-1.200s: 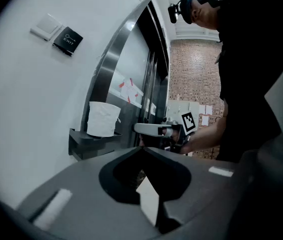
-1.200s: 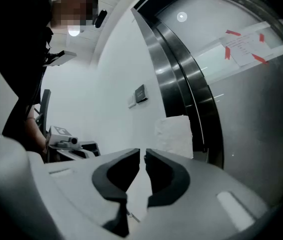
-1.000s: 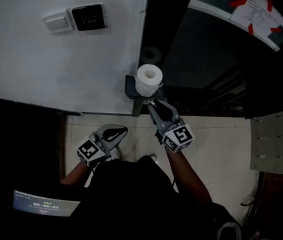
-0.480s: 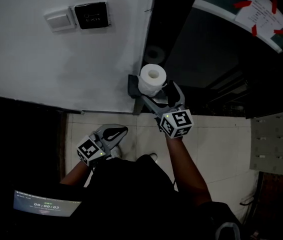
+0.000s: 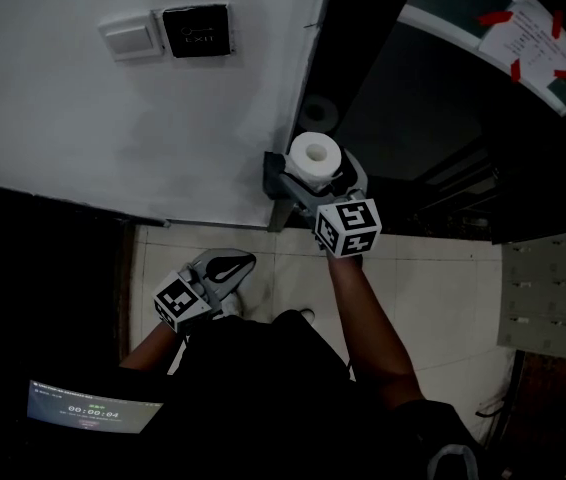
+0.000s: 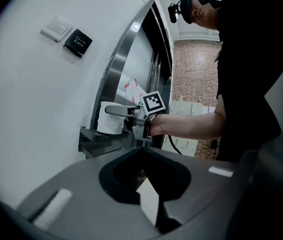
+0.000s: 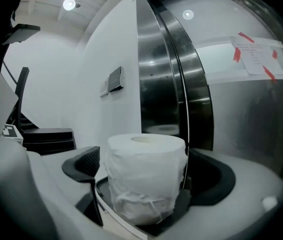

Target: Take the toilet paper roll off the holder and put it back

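A white toilet paper roll (image 5: 313, 156) (image 7: 145, 176) (image 6: 106, 125) stands upright on a dark holder (image 5: 272, 173) (image 6: 94, 140) fixed at the corner of the white wall. My right gripper (image 5: 320, 178) (image 7: 151, 170) reaches level toward it. Its jaws have just been opening and now stand wide, one on each side of the roll; the left pad (image 7: 84, 166) shows a small gap to the paper. My left gripper (image 5: 235, 264) (image 6: 144, 151) hangs low by the person's body, away from the holder, shut and holding nothing.
A light switch (image 5: 128, 38) and a black exit button (image 5: 195, 30) sit on the wall above the holder. A steel door frame (image 7: 156, 74) and a dark door with a taped paper notice (image 5: 528, 30) stand to the right. Below is tiled floor (image 5: 433, 278).
My right gripper has moved forward to the roll and its jaws have opened from nearly shut to wide, now flanking the roll. The left gripper has stayed where it was.
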Available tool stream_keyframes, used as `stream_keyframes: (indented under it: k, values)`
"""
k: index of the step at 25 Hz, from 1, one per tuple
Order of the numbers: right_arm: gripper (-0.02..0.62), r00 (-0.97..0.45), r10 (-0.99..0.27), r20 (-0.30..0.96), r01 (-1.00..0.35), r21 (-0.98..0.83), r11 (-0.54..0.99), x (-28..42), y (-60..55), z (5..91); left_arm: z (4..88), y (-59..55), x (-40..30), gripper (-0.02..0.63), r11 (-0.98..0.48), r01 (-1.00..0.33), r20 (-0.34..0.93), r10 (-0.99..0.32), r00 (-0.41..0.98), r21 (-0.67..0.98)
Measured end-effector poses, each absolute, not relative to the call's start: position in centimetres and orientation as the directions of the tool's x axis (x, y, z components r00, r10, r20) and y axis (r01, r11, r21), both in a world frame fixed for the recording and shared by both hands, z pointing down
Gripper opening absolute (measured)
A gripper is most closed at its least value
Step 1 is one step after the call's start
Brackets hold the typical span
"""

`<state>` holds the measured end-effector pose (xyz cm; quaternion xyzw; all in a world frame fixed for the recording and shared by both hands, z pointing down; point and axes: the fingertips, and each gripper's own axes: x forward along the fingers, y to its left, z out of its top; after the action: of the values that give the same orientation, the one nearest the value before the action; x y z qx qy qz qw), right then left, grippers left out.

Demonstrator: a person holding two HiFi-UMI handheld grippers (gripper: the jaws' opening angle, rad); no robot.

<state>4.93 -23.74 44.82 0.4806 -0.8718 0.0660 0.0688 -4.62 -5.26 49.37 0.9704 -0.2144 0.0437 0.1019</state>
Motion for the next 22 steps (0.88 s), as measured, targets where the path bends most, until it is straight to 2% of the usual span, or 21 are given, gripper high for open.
stream_keyframes:
  k: [8,9,11,22]
  values:
    - [0.537,-0.489,-0.848,0.206,-0.869,-0.032,0.494,5.2,-25.0,45.4,49.7,-5.4,-5.3,0.005,-0.882,-0.438,0.125,-0.421,0.898,0.173]
    - [0.528,-0.489,-0.847,0.209,-0.869,-0.026,0.495,5.1,-25.0,45.5,49.7,-5.4,-5.4,0.005,-0.882,-0.439,0.124,-0.423,0.898,0.173]
    - [0.469,-0.490,-0.847,0.208,-0.867,-0.019,0.497,5.0,-24.9,45.6,49.6,-5.3,-5.4,0.005,-0.880,-0.441,0.122,-0.425,0.897,0.176]
    - [0.457,-0.498,-0.846,0.191,-0.862,0.000,0.507,5.2,-24.2,44.9,49.9,-5.3,-5.5,0.005,-0.884,-0.436,0.120,-0.420,0.900,0.170]
